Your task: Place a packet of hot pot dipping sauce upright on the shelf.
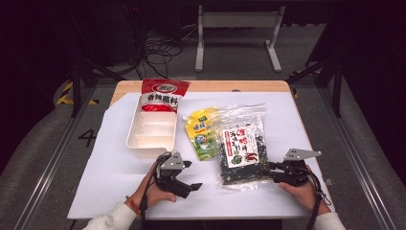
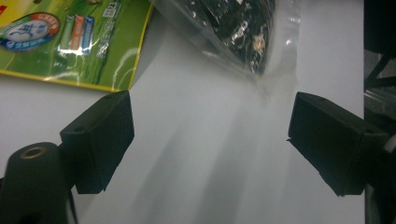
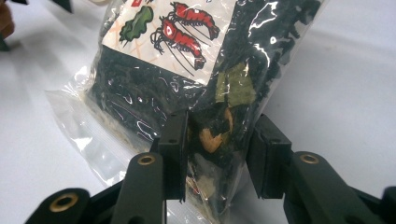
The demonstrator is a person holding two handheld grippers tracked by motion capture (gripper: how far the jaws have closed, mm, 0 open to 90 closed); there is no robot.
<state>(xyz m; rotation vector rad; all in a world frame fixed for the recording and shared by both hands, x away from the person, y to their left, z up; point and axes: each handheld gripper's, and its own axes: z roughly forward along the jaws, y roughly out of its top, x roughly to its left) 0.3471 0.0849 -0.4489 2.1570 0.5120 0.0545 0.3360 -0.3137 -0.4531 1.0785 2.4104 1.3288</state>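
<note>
- Right gripper view: the right gripper [image 3: 217, 156] has its fingers [image 3: 173, 154] closed on the near edge of the clear seaweed bag [image 3: 187, 88], pinching it where it is flat enough to hold.
- The bag lies on the desk [image 1: 110, 172], beside the green pouch [image 1: 203, 134] and the white tray [image 1: 151, 129].
- The left gripper [image 2: 210, 140] hangs with fingers wide apart and empty, aimed at the bag's corner, probably ready to help.

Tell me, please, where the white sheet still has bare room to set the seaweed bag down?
Bare sheet lies left of the white tray, and more right of the seaweed bag up to the far edge. The middle is crowded: tray, green pouch and bag lie side by side, with the left gripper in front.
</note>
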